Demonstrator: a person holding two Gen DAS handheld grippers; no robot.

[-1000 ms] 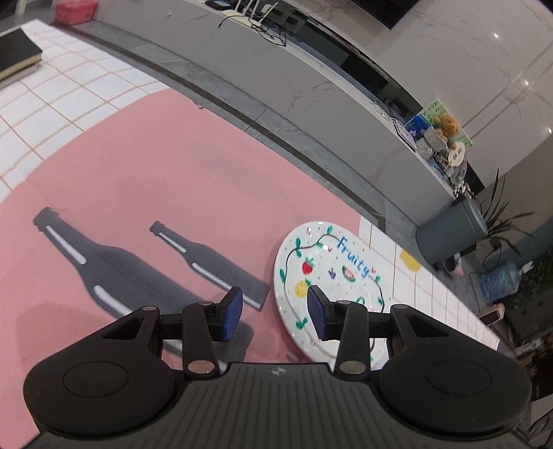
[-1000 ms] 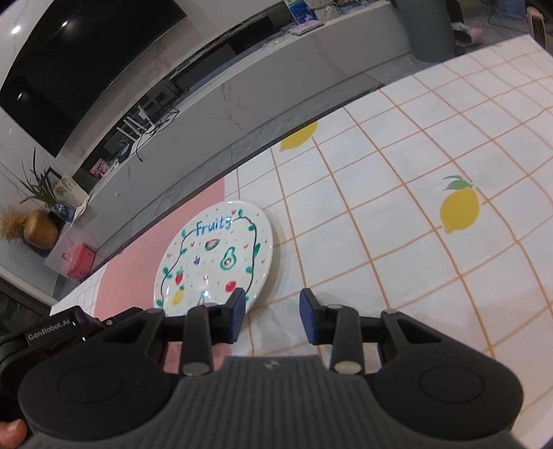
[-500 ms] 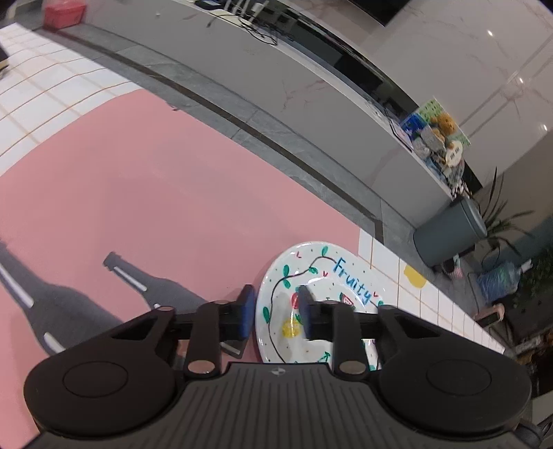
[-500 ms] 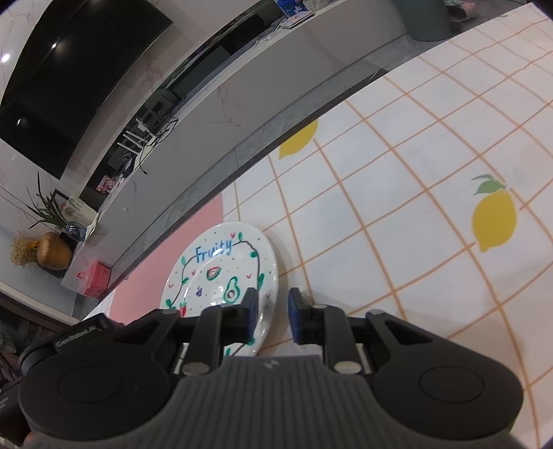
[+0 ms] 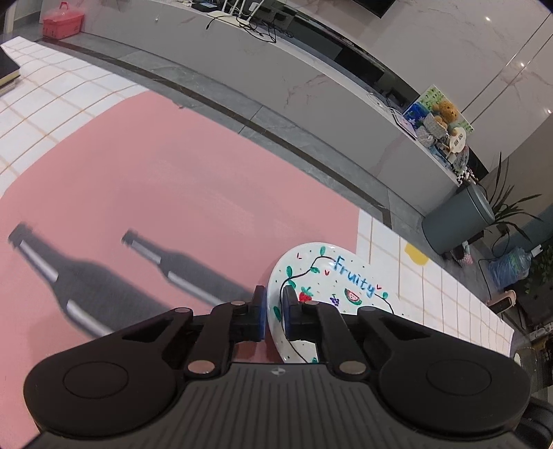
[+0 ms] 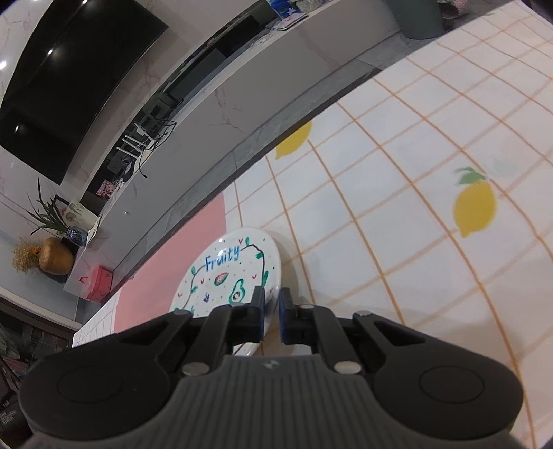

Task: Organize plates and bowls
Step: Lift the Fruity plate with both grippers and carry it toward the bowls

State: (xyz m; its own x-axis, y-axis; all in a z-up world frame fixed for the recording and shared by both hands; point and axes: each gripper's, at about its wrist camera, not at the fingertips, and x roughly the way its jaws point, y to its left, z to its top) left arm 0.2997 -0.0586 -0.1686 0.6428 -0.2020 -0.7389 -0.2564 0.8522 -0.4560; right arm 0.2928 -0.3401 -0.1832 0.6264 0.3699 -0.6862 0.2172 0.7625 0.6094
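A white plate (image 5: 338, 276) with painted fruit and the word "Fruity" lies where the pink part of the tablecloth meets the checked part. My left gripper (image 5: 274, 297) has the plate's left rim between its blue pads, and the jaws are closing onto it. In the right wrist view the same plate (image 6: 221, 273) sits ahead and to the left. There my right gripper (image 6: 272, 298) has the plate's right rim between its pads, jaws closing to a narrow gap. The plate's near part is hidden behind both gripper bodies.
The tablecloth (image 5: 172, 179) is pink with black bottle prints on the left, and white checked with lemons (image 6: 473, 210) on the right. A dark book (image 5: 7, 72) lies at the far left. Beyond the table edge are a long grey counter (image 5: 311, 86), a grey bin (image 5: 456, 221) and a red box (image 5: 62, 24).
Both pairs of jaws have narrowed from wide apart to a thin gap around the plate's rims. Each gripper has edged closer to the plate.
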